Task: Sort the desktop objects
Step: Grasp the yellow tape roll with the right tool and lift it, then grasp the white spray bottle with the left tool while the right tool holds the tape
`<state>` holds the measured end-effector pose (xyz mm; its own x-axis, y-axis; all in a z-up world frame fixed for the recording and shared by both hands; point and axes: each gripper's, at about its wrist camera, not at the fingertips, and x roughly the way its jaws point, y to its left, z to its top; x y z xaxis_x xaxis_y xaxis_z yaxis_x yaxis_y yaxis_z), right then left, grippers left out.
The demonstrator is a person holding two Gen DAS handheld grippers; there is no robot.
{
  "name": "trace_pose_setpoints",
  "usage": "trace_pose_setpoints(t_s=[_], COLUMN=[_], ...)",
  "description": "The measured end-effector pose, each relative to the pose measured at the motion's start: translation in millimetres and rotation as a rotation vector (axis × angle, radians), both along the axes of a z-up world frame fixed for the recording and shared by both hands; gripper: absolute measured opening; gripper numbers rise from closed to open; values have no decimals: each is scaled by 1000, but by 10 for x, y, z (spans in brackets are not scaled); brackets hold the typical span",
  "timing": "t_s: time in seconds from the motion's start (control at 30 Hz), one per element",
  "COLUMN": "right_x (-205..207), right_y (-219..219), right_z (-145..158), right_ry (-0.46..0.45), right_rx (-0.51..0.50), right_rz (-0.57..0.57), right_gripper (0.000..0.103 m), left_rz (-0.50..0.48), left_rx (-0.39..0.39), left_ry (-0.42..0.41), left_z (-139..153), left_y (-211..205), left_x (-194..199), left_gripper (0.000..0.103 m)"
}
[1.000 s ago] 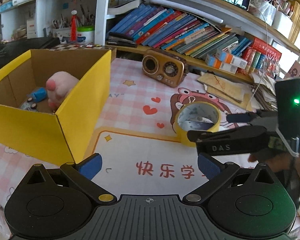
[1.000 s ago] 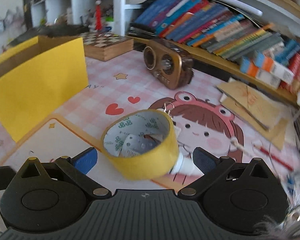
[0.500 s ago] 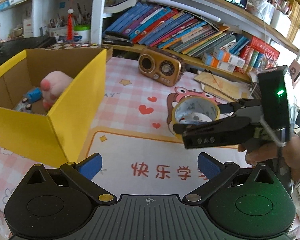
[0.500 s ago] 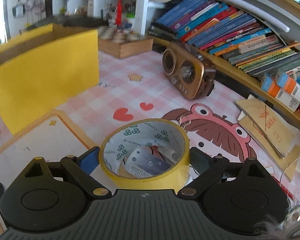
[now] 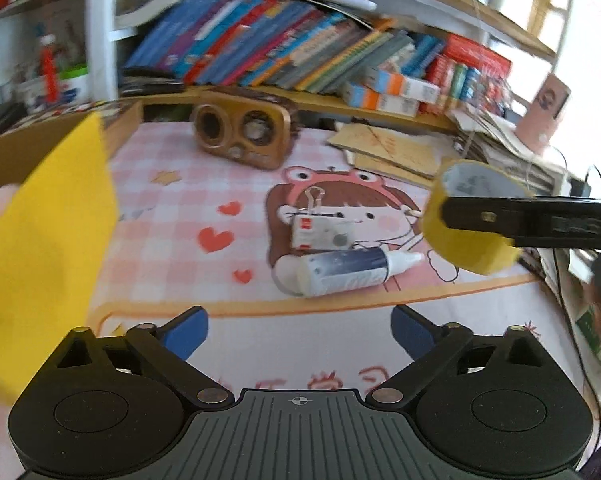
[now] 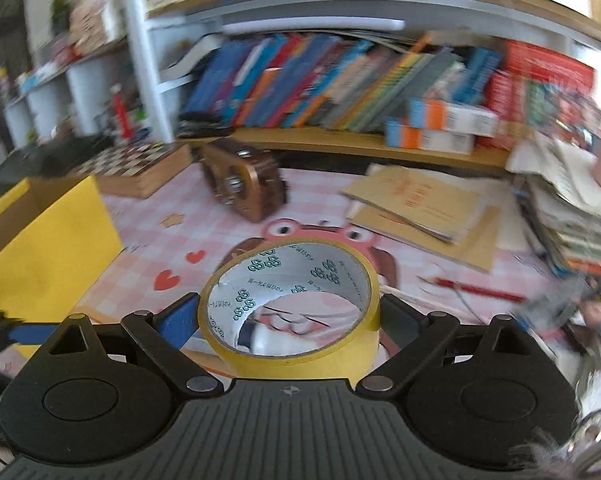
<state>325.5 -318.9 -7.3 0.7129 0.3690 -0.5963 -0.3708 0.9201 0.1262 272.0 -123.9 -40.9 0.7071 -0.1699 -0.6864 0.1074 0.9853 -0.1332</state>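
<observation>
Tape roll (image 6: 300, 356): showing a yellow outer band, with a silvery-white inner face printed with green logos.
Box (image 5: 48, 248): showing a bright yellow outer wall, brown cardboard inside.
Desk mat (image 5: 172, 224): showing pink-and-white check, red hearts, yellow stars, an orange border line and a cartoon girl with brown hair in a pink frog hat.
Radio (image 5: 242, 134): looking brown with gold rims.
Glue bottle (image 5: 352, 270): showing a dark blue label on a white body, with a white nozzle.
Left gripper (image 5: 300, 330): showing blue pads on black arms.
Right gripper (image 6: 288, 314): showing a blue pad on a black frame.
Books (image 6: 300, 80): showing mostly blue, red, orange and green spines.
</observation>
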Motion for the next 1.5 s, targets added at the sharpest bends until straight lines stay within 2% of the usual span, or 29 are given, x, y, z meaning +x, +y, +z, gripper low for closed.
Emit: trace_pose_setpoints(t_s=[0.2,0.27,0.3,0.5,0.53,0.57,0.63,0.77,0.87,0.93,0.97,1.07,1.17,1.23,1.37,1.5], right_x=[-206,-254,-266,-356,-364,-371,-381,-406,-417,-427,-430,-456,-489,-513,-538,-562], right_y=[-232,-291,-314,-421,-433,-446,-478,-524,-539,-538,-536,-538,-539,-538,-541,-502], right_z=[-27,-45,-53,-98,-105,-112,-129,-138,-159,-185,-200,-222,-238,-240,-233,-207], right_ry=[18,32,39,65,68,72,85,95,102,111,117,125,133,133,126,118], right_rx=[17,22,25,24,23,24,33,45,46,45,44,41,39,35,38,37], right_rz=[-63,-81,-88,-116,-121,-124,-134,-152,-154,-154,-154,-152,-151,-151,-149,-132], right_gripper=[94,94,94,94,94,94,94,94,94,94,94,94,94,94,94,94], left_rz=[-113,-136,-149,-253,-278,-302,-321,-358,-416,-444,-446,-429,-421,-389,-305,-266], left_rx=[35,47,59,101,102,104,125,133,148,187,205,168,173,165,96,48], left_ry=[-2,2,3,-4,-2,4,13,31,39,53,65,57,46,38,-1,-32], left_z=[-114,-148,-164,-189,-197,-211,-240,-210,-204,-284,-337,-380,-374,-361,-209,-20], left_y=[-125,-152,-169,-263,-294,-333,-421,-576,-673,-763,-795,-760,-756,-731,-629,-545], left_x=[338,433,478,686,717,745,763,661,572,559,567,558,522,483,354,205], left_gripper=[94,85,84,82,79,71,64,43,42,42,41,40,32,32,32,32])
